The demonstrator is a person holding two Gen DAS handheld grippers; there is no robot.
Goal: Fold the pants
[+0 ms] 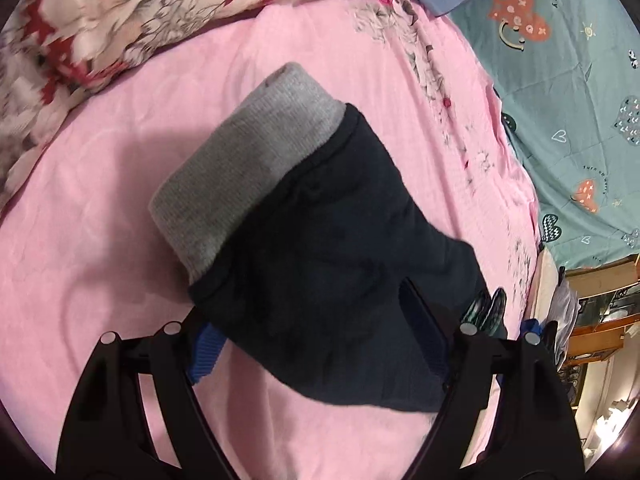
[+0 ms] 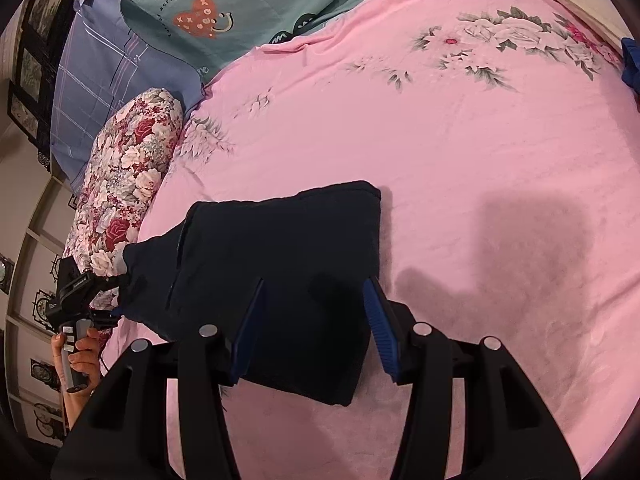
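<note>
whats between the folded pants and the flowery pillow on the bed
Only bare pink sheet between the pants and the pillow, seen in the left wrist view.

Folded dark pants (image 1: pixel 332 248) at centre on pink sheet (image 1: pixel 100 208), grey waistband (image 1: pixel 248 160) toward 11 o'clock, left gripper (image 1: pixel 316 340) straddling the 6 o'clock edge, floral pillow (image 1: pixel 100 20) at 10 o'clock.

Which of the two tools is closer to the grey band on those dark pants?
Left. The left tool straddles the dark pants just below the grey band. The right tool sits over the opposite folded end, where no grey shows.
</note>
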